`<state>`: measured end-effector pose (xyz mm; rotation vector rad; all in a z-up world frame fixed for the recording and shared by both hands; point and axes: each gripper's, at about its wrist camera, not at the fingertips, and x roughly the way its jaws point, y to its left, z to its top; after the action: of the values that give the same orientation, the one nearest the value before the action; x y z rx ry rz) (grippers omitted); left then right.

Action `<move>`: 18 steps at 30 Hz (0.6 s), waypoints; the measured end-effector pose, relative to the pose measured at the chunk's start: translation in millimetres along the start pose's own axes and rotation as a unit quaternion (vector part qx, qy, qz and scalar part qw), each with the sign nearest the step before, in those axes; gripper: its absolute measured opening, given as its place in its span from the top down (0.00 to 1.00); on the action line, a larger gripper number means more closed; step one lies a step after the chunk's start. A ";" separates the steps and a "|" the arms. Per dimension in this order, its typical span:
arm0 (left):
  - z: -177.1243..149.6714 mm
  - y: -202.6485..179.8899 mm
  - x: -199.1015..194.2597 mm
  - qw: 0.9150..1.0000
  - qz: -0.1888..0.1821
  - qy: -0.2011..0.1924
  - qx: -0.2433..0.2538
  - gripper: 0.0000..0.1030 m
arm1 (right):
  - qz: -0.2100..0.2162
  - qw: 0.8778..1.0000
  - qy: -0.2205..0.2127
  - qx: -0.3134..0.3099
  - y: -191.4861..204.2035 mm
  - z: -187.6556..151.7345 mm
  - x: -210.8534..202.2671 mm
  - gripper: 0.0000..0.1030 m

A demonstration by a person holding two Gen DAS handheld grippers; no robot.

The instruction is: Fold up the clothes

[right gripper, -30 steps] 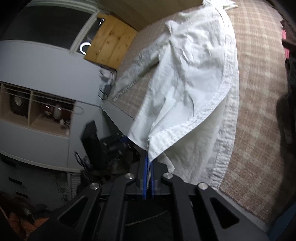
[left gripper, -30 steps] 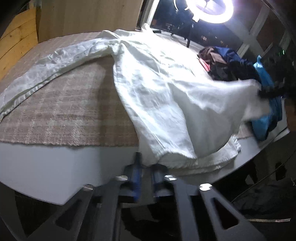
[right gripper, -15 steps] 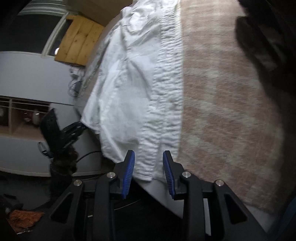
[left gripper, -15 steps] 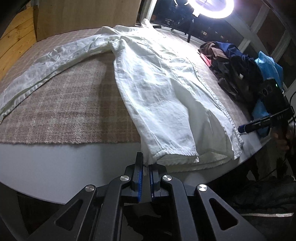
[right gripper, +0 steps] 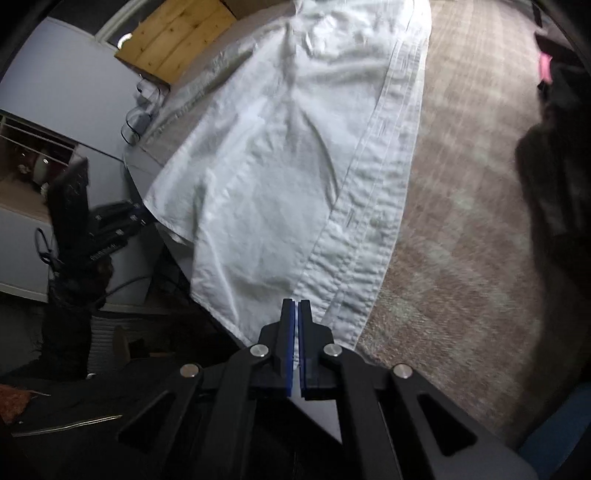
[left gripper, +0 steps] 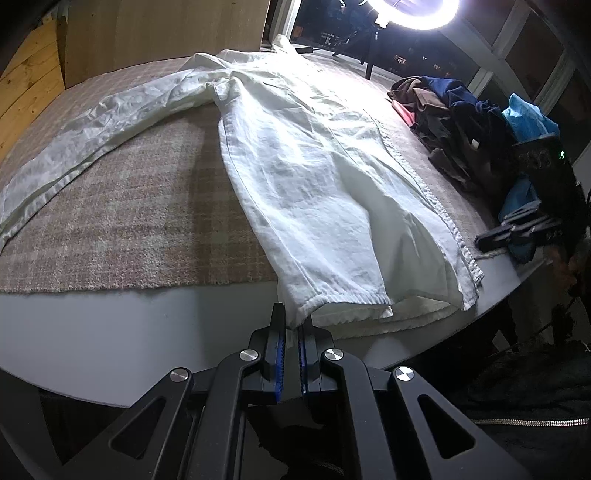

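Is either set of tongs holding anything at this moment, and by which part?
The left tongs pinch the white shirt at its bottom hem corner. The right tongs are shut at the hem by the button placket; a grip there cannot be told.

Shirt (left gripper: 314,177) lies flat on a mat (left gripper: 140,221) covering the table (left gripper: 129,332), hem over the near table edge. One sleeve (left gripper: 92,129) extends left across the mat. Pile of clothes (left gripper: 461,122) sits right of the shirt, apart from it. Ring light (left gripper: 406,14) stands behind the table.
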<state>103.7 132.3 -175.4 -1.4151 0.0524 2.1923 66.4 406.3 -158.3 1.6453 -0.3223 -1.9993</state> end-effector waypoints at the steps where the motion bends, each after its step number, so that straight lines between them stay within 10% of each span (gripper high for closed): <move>1: -0.2 0.1 -0.6 1.000 -0.001 -0.001 0.000 0.95 | 0.008 1.000 -0.008 0.003 -0.2 1.2 -6.9 0.98; 7: -5.3 0.9 -3.2 1.000 -0.003 0.006 0.006 0.95 | 0.004 1.000 -0.007 0.020 -2.2 9.3 -12.0 0.91; 10: -11.0 1.7 -8.5 1.000 0.004 0.013 0.012 0.95 | -0.033 0.999 0.014 0.020 2.8 6.4 9.2 0.63; 16: -10.6 10.4 -21.6 1.000 0.004 0.022 0.011 0.95 | -0.087 0.995 0.024 -0.043 33.5 -5.7 40.2 0.65; 18: -6.2 11.5 -25.9 1.000 0.000 0.023 0.017 0.95 | -0.098 0.994 0.023 -0.044 34.9 -7.1 40.5 0.94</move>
<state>112.0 110.0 -158.7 -1.4470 0.1045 2.1494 76.8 356.5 -176.5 1.7216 -0.0543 -2.0804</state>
